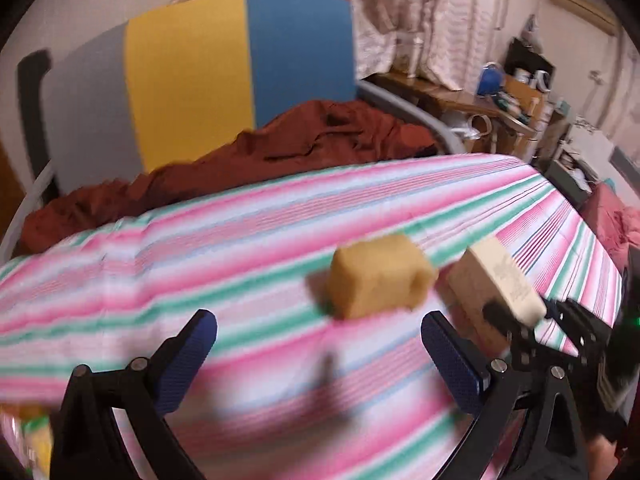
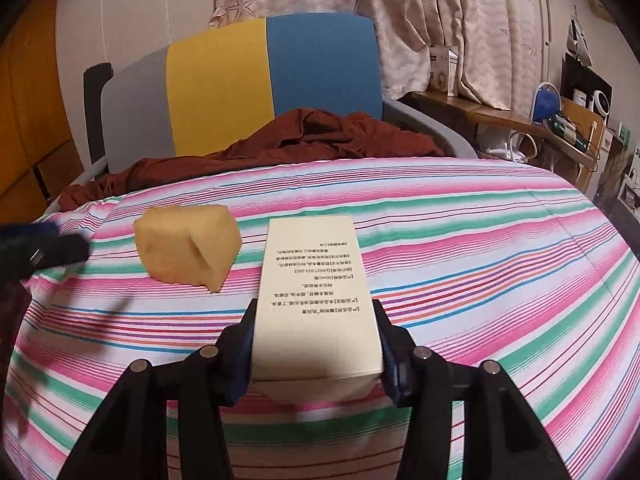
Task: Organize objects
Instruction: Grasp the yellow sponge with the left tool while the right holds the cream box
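Note:
A yellow sponge block (image 1: 378, 278) (image 2: 188, 250) lies on the striped cloth. My left gripper (image 1: 318, 344) is open and empty, just short of the sponge; its tip also shows at the left edge of the right wrist view (image 2: 60, 250). My right gripper (image 2: 316, 328) is shut on a cream printed box (image 2: 318, 292), held just above the cloth to the right of the sponge. The box (image 1: 496, 284) and the right gripper (image 1: 516, 320) also show in the left wrist view, which is blurred.
A striped pink, green and white cloth (image 2: 480, 260) covers the surface. A rust-red garment (image 2: 304, 136) lies at its far edge before a grey, yellow and blue chair back (image 2: 248, 80). A cluttered wooden desk (image 2: 520, 120) stands at the right. A yellow-green packet (image 1: 34, 432) lies bottom left.

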The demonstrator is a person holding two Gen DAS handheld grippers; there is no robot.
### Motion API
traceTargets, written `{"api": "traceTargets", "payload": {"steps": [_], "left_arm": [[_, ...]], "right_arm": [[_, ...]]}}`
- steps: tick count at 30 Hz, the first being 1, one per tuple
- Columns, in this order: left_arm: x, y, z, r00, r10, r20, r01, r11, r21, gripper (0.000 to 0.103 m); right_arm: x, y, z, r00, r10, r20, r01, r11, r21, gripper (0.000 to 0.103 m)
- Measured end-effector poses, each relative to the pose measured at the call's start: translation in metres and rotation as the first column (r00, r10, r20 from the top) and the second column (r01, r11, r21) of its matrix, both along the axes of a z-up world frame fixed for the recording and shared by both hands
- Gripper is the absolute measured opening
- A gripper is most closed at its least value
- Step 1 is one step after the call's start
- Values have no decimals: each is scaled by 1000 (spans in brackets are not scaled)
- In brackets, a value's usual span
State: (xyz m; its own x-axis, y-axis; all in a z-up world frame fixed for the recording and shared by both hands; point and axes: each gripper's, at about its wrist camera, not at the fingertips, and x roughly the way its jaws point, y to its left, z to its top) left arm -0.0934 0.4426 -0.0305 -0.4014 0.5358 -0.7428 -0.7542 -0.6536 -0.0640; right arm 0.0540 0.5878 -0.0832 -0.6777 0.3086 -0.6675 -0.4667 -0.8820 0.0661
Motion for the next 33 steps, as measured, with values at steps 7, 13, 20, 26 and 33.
{"api": "traceTargets", "payload": {"steps": [7, 13, 20, 26, 33], "left_arm": [[-17, 46, -5, 993, -86, -82, 80, 994, -70, 103], [-20, 76, -24, 987, -128, -98, 112, 982, -153, 103], [-23, 73, -29, 996, -84, -6, 84, 996, -11, 85], [-7, 72, -28, 991, -132, 17, 131, 991, 31, 57], [0, 58, -33, 991, -117, 60, 116, 993, 18, 57]], "right_arm": [[3, 1, -1, 1000, -6, -12, 6, 1000, -10, 51], [3, 3, -2, 1000, -10, -18, 10, 1000, -16, 51], [5, 3, -2, 1000, -10, -26, 10, 1000, -26, 51], [4, 3, -2, 1000, -13, -26, 12, 1000, -20, 51], [5, 2, -2, 1000, -16, -27, 16, 1000, -19, 51]]}}
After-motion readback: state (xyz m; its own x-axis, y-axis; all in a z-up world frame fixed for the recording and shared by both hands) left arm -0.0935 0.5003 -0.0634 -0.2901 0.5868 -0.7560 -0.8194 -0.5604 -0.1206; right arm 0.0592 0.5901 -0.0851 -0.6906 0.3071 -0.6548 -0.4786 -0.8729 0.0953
